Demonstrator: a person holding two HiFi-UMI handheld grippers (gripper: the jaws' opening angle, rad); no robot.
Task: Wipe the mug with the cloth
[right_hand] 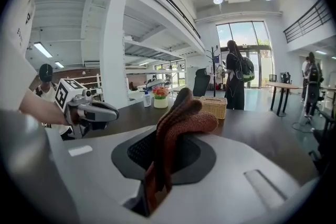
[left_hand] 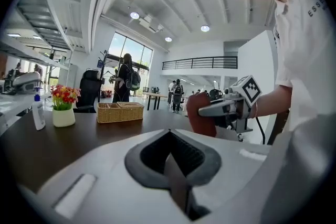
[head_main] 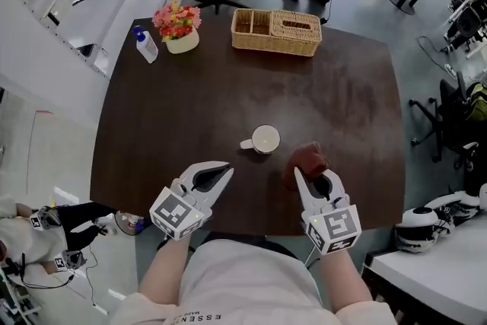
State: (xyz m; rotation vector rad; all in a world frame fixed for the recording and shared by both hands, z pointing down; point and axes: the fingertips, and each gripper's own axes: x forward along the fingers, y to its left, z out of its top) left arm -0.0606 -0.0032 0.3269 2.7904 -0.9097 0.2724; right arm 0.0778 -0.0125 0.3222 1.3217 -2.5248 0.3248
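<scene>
Closest in is the person's white shirt, then both tongs out over the near edge of the table. The left tongs have their tips pressed together w/ nothing btwn them, and they point toward the mug. The right tongs are clamped on a rust-brown knit cloth, which bunches up above the tips.

The white mug stands upright on the table just ahead of both tongs and touches neither. Its handle sticks out to the person's left.

Handling, my guess: the mug looks ceramic, so stiff and smooth, prob. slippery against hard tips, and it would chip if tipped over. It seems light enough to skate when rubbed. I'd pin it w/ the left tongs at the handle or over the rim wall. The cloth is soft, floppy and grippy. It's pinched at one fold, so the loose bulk can do the wiping.

Writing: the shirt hem shows "ESSEN", rest cut off. The cubes on the tongs carry only square markers, no words. The label on the pump bottle is too small to read. The wicker basket and the flower pot show no print.
</scene>
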